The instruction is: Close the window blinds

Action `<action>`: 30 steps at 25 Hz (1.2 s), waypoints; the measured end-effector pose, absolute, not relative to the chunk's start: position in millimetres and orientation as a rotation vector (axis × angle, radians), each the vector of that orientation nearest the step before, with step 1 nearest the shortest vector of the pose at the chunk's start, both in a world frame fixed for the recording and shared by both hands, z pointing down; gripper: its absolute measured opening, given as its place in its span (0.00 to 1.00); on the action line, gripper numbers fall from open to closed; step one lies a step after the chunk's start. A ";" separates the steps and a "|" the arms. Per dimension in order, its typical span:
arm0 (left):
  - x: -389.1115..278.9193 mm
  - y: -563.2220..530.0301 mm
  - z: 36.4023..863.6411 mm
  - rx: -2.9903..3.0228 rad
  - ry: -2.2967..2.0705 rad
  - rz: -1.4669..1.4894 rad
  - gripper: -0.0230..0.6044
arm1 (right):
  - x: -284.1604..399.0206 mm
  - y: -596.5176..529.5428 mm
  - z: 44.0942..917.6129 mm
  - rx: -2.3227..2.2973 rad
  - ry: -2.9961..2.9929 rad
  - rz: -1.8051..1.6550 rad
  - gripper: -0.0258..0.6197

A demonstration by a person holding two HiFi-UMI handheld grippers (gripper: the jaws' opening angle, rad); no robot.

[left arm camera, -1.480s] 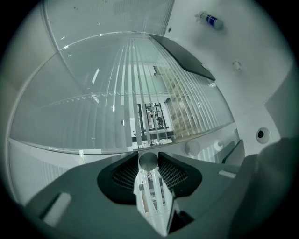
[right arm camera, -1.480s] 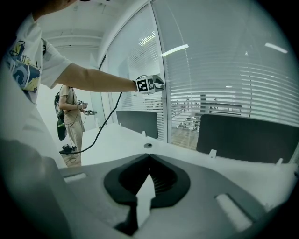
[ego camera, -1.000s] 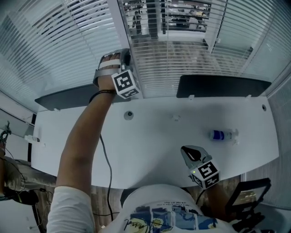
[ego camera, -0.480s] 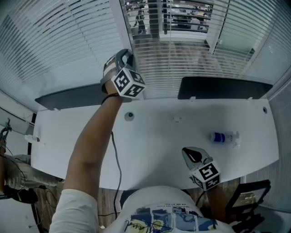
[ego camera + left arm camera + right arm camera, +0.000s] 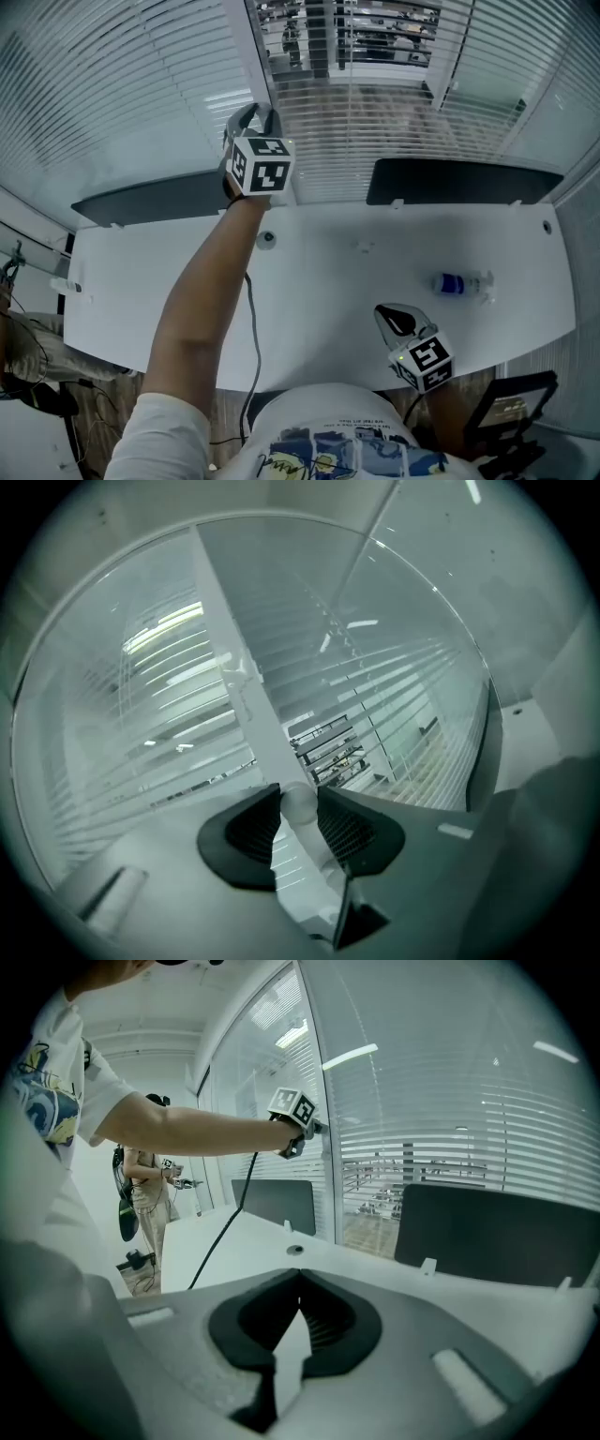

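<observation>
At far window, left gripper (image 5: 255, 114) clamps tilt wand (image 5: 300, 803); blinds (image 5: 394, 112) slats open. Twist wand on-axis, no side pull. Right gripper (image 5: 298, 1312) closed, empty.

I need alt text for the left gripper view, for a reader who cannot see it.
The left tool holds a pale, translucent blind wand between its two dark jaws. Behind it stand a white window post and blinds with slats partly open.

White desk (image 5: 328, 291): one small clear bottle (image 5: 459, 280) with a blue band lies on its side near the right end. A round cable port (image 5: 267, 238) sits left of centre. Two dark screens (image 5: 464, 180) stand along the rear edge.
</observation>
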State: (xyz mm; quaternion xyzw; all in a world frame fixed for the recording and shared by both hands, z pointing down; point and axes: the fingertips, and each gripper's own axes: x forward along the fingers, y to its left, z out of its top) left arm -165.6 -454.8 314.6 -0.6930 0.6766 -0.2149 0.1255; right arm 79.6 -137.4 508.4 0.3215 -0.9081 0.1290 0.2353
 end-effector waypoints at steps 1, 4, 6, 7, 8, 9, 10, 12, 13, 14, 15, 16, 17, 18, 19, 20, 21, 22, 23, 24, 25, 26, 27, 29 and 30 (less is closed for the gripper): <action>-166.3 -454.3 314.1 -2.045 2.000 -0.587 0.22 | 80.3 -137.6 508.5 0.884 -2.491 0.355 0.04; -170.9 -456.5 307.8 -2.116 2.073 -0.483 0.22 | 78.9 -140.2 504.4 0.891 -2.492 0.360 0.04; -173.3 -457.2 306.1 -2.155 2.115 -0.414 0.22 | 78.0 -140.8 503.3 0.893 -2.494 0.364 0.04; -174.5 -457.1 305.9 -2.173 2.135 -0.379 0.22 | 77.7 -140.6 503.5 0.894 -2.494 0.366 0.04; -175.5 -456.9 305.5 -2.189 2.154 -0.343 0.22 | 77.4 -140.5 503.8 0.894 -2.495 0.367 0.04; -176.1 -456.5 304.9 -2.206 2.171 -0.308 0.22 | 77.2 -140.3 504.0 0.894 -2.495 0.367 0.04; -176.2 -456.0 304.4 -2.225 2.183 -0.275 0.22 | 77.2 -140.0 504.2 0.893 -2.496 0.367 0.04; -176.4 -455.0 304.2 -2.260 2.201 -0.222 0.22 | 77.7 -139.6 504.7 0.893 -2.496 0.367 0.04; -176.9 -454.9 304.2 -2.272 2.208 -0.206 0.22 | 77.8 -139.5 504.9 0.892 -2.496 0.367 0.04; -177.1 -454.9 304.2 -2.280 2.209 -0.199 0.22 | 77.9 -139.6 505.0 0.893 -2.496 0.367 0.04; -177.0 -455.1 304.2 -2.285 2.207 -0.202 0.22 | 78.0 -139.9 504.9 0.894 -2.496 0.368 0.04; -176.8 -455.3 304.3 -2.285 2.202 -0.210 0.22 | 78.1 -140.2 504.8 0.895 -2.496 0.368 0.04; -176.6 -455.4 304.5 -2.282 2.197 -0.223 0.22 | 78.3 -140.3 504.8 0.896 -2.497 0.368 0.04; -176.3 -455.4 304.8 -2.279 2.190 -0.237 0.23 | 78.6 -140.3 505.0 0.896 -2.498 0.368 0.04; -176.0 -455.5 305.1 -2.274 2.183 -0.254 0.23 | 79.0 -140.1 505.2 0.896 -2.499 0.367 0.04; -175.9 -455.8 305.1 -2.265 2.174 -0.277 0.23 | 79.3 -139.9 505.5 0.895 -2.499 0.367 0.04; -176.1 -456.3 305.0 -2.251 2.162 -0.305 0.24 | 79.4 -139.7 505.7 0.896 -2.499 0.367 0.04; -176.6 -456.8 304.4 -2.231 2.149 -0.338 0.24 | 79.4 -139.7 505.8 0.897 -2.498 0.368 0.04; -177.1 -457.0 303.1 -2.207 2.132 -0.372 0.25 | 79.1 -140.0 505.6 0.898 -2.497 0.368 0.04; -177.6 -456.4 301.1 -2.179 2.110 -0.408 0.28 | 78.7 -140.6 505.2 0.899 -2.497 0.367 0.04; -177.9 -454.9 299.3 -2.149 2.083 -0.446 0.29 | 78.2 -141.2 505.0 0.897 -2.497 0.366 0.04; -177.5 -452.8 299.2 -2.119 2.051 -0.490 0.30 | 77.9 -141.4 505.1 0.895 -2.498 0.365 0.04; -175.7 -450.4 300.5 -2.088 2.010 -0.544 0.30 | 77.8 -141.2 505.1 0.893 -2.499 0.365 0.04; -168.2 -445.2 305.3 -2.018 1.887 -0.681 0.30 | 77.0 -139.9 504.6 0.891 -2.503 0.368 0.04; -164.8 -442.9 307.7 -1.979 1.821 -0.749 0.30 | 76.1 -139.3 504.0 0.889 -2.505 0.370 0.04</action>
